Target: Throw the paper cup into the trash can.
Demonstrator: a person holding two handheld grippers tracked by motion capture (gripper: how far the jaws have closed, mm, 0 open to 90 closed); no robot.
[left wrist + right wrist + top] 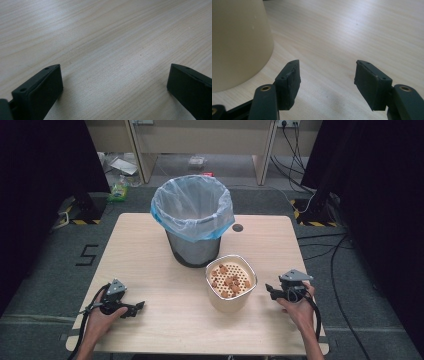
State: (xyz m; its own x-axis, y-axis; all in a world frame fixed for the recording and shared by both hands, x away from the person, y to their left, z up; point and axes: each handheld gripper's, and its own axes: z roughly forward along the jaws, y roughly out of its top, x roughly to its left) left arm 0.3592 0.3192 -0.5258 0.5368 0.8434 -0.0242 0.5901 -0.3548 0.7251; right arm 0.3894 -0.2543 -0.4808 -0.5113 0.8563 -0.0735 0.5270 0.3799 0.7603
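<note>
We see a cream tub [231, 290] with a perforated insert carrying small brown pieces [229, 281], standing near the middle of the desk [150, 255], slightly toward its right and near side. Just beyond it, on the far side, stands a grey bin [194, 247] lined with a pale blue bag [192, 205]; the 2 look close together, though we cannot tell whether they touch.

The right claw [270, 291] rests low over the desk just right of the tub, pointing left toward it, held by the right hand [298, 307]. In the right gripper view the tub's cream wall [237, 42] rises at the left, just beside the left jaw but apart from it, and the 2 jaws stand spread with bare wood between them.

The left claw [139, 307] lies well apart from the tub, at the near left, held by the left hand [102, 312]. In the left gripper view its jaws are wide apart over bare wood.
</note>
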